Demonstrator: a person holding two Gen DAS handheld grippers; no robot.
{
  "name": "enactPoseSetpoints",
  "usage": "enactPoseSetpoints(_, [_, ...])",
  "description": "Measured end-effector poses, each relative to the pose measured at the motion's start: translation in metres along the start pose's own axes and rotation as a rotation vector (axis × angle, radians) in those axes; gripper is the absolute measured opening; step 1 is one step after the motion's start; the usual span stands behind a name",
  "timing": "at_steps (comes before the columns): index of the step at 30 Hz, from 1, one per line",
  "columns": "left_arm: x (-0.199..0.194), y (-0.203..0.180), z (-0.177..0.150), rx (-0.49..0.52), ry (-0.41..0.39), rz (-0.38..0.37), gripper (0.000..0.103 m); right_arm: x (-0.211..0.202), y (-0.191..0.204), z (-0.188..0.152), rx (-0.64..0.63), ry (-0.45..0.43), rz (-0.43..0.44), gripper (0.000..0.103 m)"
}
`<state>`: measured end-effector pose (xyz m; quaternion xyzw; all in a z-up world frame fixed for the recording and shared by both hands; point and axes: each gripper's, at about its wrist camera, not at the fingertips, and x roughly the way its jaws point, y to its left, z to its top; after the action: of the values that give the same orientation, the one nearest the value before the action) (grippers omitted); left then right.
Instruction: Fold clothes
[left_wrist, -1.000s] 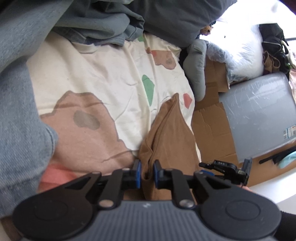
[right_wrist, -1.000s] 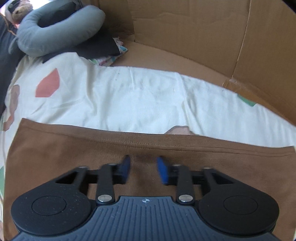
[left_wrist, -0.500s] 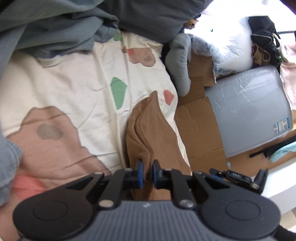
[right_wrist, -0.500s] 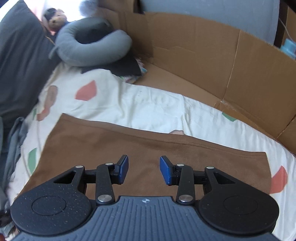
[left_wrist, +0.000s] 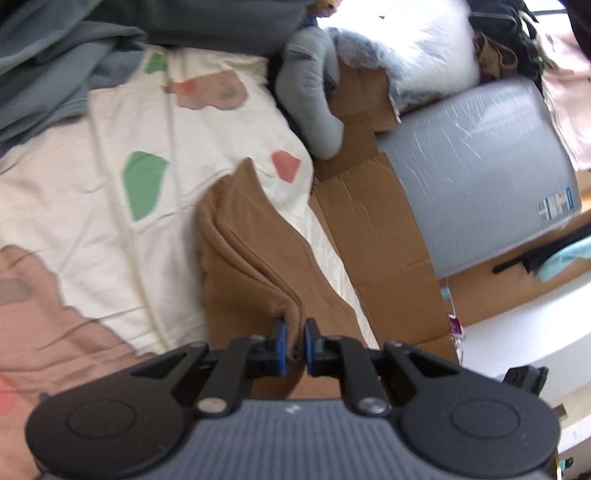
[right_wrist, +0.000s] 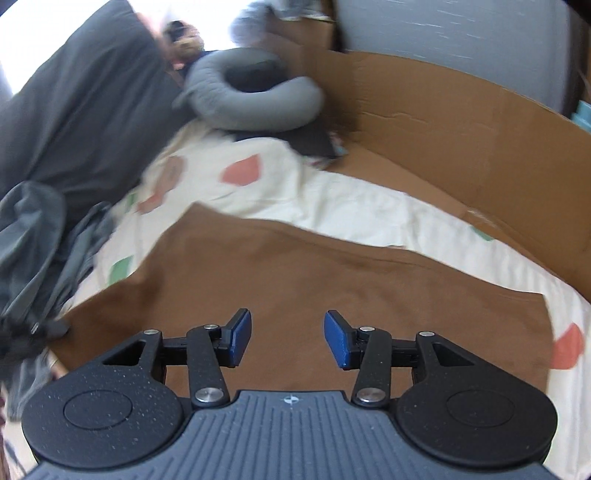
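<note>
Here, left gripper (left_wrist: 293, 347) pinching brown garment (left_wrist: 251, 254)

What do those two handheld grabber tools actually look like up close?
Both look the same. The left gripper and right gripper each have a ribbed dark grey body with a small white mark, two round black discs, black linkage arms with silver pivot pins, and two blue pads on the fingers. No cables, sleeves or hands show.

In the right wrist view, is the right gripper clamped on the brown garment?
No, the right gripper has its jaws apart and opening above the brown garment, nothing pinched between them.
</note>
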<state>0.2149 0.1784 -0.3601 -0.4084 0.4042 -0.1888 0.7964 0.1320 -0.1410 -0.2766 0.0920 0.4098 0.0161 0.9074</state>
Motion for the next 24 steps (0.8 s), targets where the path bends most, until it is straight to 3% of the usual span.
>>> enactPoseSetpoints(14, [0.054,-0.051,-0.004,0.018,0.096,-0.018,0.010,-0.005,0.059,-0.022,-0.155,-0.036,0.268,0.056])
enactPoseSetpoints(24, [0.074,-0.061,-0.009,-0.038,0.113,-0.018,0.010,0.005,0.085,-0.028,-0.199,-0.061,0.228,0.056])
